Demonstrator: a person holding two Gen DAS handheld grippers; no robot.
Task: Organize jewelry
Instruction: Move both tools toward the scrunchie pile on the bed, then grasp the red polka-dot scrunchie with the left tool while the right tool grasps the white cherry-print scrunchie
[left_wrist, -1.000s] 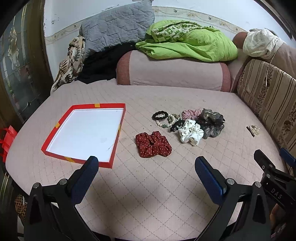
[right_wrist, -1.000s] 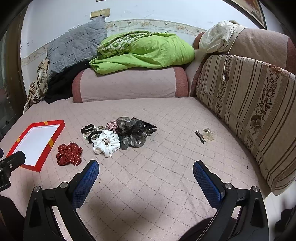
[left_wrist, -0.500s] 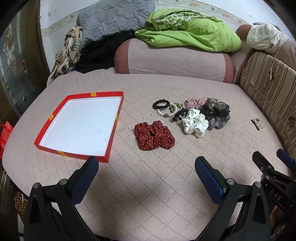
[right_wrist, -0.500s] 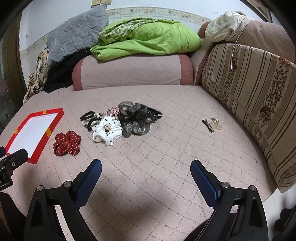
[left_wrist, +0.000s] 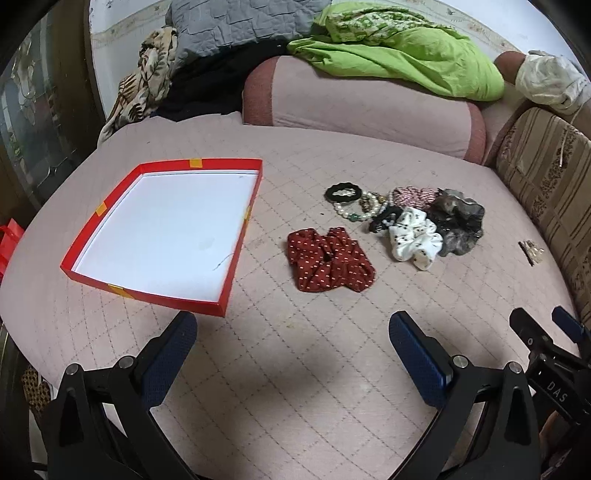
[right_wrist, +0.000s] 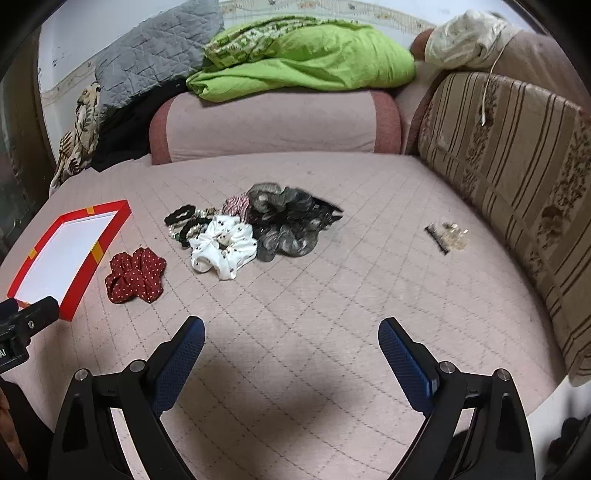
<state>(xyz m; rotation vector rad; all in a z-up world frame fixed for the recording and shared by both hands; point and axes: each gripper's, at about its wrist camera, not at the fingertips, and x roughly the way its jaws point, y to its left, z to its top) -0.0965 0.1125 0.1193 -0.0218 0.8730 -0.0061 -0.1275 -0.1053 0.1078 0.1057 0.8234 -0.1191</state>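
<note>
left gripper (left_wrist: 291, 332): we see the jaws spread wide, nothing between the blue pads, hanging over bare quilt.
right gripper (right_wrist: 291, 332): wide apart too after narrowing a touch, nothing between its pads.
red tray (left_wrist: 236, 254): at 10 o'clock in our left view, white floor bare, flat on the quilted cover (left_wrist: 295, 387).
red scrunchie (left_wrist: 330, 260): 12 o'clock of the left claw, alone, between tray and pile.
pile: white scrunchie (left_wrist: 415, 238), grey scrunchie (left_wrist: 460, 221), black hair tie (left_wrist: 342, 192) and pearl bracelet (left_wrist: 354, 212) bunched together at 1 o'clock.
hair clips (right_wrist: 448, 236): 1 o'clock in our right view, well apart from the pile, near the striped cushion (right_wrist: 517, 166).
</note>
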